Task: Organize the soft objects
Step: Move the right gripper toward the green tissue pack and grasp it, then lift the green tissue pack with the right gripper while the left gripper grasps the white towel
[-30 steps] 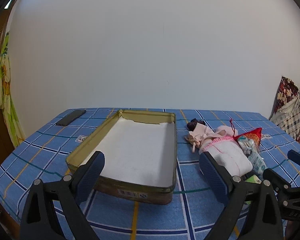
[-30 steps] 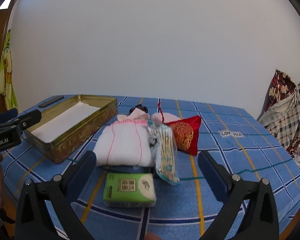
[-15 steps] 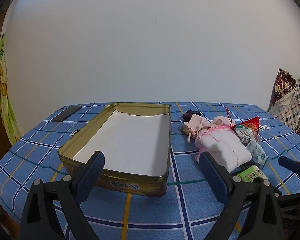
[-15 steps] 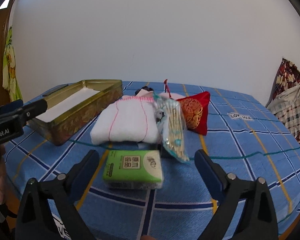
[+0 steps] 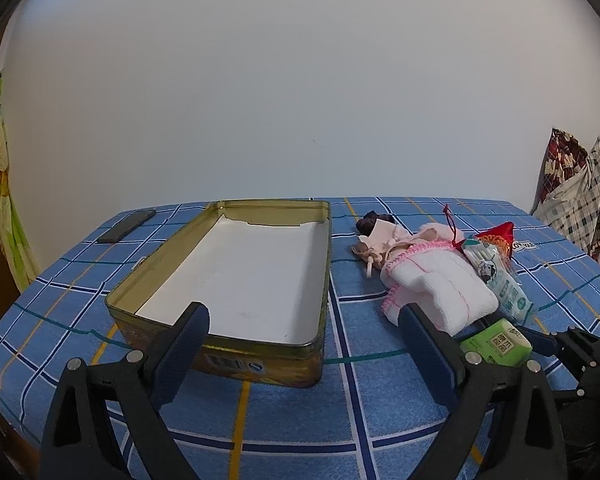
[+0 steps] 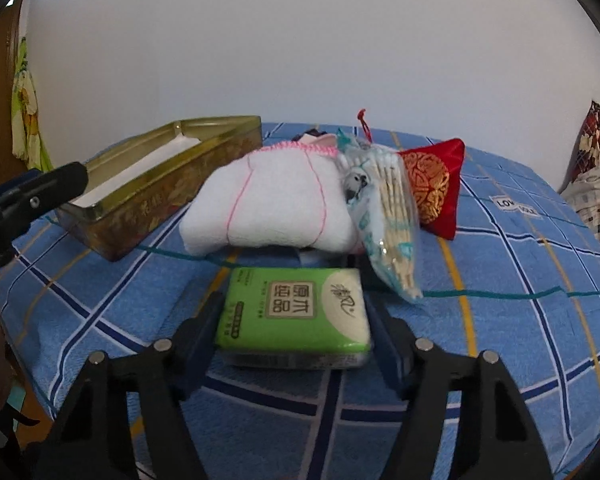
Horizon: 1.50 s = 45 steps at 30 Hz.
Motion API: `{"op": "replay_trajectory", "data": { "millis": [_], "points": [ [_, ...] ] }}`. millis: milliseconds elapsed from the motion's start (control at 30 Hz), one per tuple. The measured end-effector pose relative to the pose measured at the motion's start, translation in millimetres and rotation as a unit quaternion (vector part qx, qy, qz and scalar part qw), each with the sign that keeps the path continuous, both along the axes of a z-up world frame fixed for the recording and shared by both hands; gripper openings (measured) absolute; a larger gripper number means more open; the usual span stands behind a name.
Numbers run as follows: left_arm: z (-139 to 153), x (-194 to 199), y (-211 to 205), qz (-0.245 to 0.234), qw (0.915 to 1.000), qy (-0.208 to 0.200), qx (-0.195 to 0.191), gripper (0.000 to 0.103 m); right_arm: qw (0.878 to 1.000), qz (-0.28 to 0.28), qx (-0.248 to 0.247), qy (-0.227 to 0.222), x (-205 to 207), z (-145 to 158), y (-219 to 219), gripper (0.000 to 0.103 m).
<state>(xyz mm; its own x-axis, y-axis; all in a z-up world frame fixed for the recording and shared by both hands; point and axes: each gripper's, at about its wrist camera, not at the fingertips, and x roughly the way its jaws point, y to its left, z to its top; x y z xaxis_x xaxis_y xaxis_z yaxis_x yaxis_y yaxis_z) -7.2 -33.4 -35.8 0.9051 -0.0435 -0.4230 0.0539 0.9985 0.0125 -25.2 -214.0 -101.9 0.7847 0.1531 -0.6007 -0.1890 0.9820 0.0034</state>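
Two grippers are in my feeds, both over a table with a blue checked cloth (image 5: 284, 412). My right gripper (image 6: 294, 340) sits low at the near edge, and its jaws are closing around a green tissue pack (image 6: 296, 314) that lies flat on the cloth between them. The fingers (image 6: 198, 334) look to be right at the pack's short sides, though I cannot tell whether they press on it yet. From my left camera that same tissue pack (image 5: 496, 342) shows at the near right, half hidden behind my own finger.

My left gripper (image 5: 304, 352) hangs with its jaws wide and nothing between them, in front of the near end of an open metal tin (image 5: 220, 360). The tin's white floor is bare. It stands on the left side of the table, long side running away from me.

Just beyond the tissue pack lies a folded white towel (image 6: 276, 208) with pink stitching. Leaning on the towel's right side is a clear bag of cotton swabs (image 6: 388, 224), and right of that a red embroidered pouch (image 6: 436, 188). Behind the towel I see a small pink cloth bundle (image 5: 384, 240) touching something dark that I cannot make out. A flat dark object (image 5: 126, 226) lies at the far left corner. Checked cloth (image 5: 580, 200) is heaped at the far right, beyond the table.
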Motion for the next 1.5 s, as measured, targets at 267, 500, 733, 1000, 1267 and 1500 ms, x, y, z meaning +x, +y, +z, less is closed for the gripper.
{"op": "replay_trajectory", "data": {
  "millis": [267,500,733,1000,1267,1500],
  "points": [
    [8,-2,-5,-0.001,1.0000,-0.009,0.000,0.097,0.996,0.021,0.023,-0.078,-30,21,-8,0.068],
    [10,6,-34,-0.037,0.9992,0.000,0.011,0.097,0.990,-0.024,0.031,-0.137,-33,52,-33,0.068],
    [0,33,-72,-0.074,0.9961,0.038,0.030,0.097,0.987,-0.073,0.024,-0.138,2,72,-60,0.068],
    [-2,62,-94,-0.103,0.9910,0.081,0.028,0.097,0.986,-0.090,0.015,-0.140,29,88,-68,0.068],
    [-15,86,-102,-0.119,0.9841,0.131,0.017,0.097,0.985,-0.100,0.002,-0.143,45,83,-66,0.068],
    [-22,90,-101,-0.126,0.9822,0.139,0.005,0.097,0.984,-0.101,0.002,-0.144,49,75,-65,0.068]
  ]
}}
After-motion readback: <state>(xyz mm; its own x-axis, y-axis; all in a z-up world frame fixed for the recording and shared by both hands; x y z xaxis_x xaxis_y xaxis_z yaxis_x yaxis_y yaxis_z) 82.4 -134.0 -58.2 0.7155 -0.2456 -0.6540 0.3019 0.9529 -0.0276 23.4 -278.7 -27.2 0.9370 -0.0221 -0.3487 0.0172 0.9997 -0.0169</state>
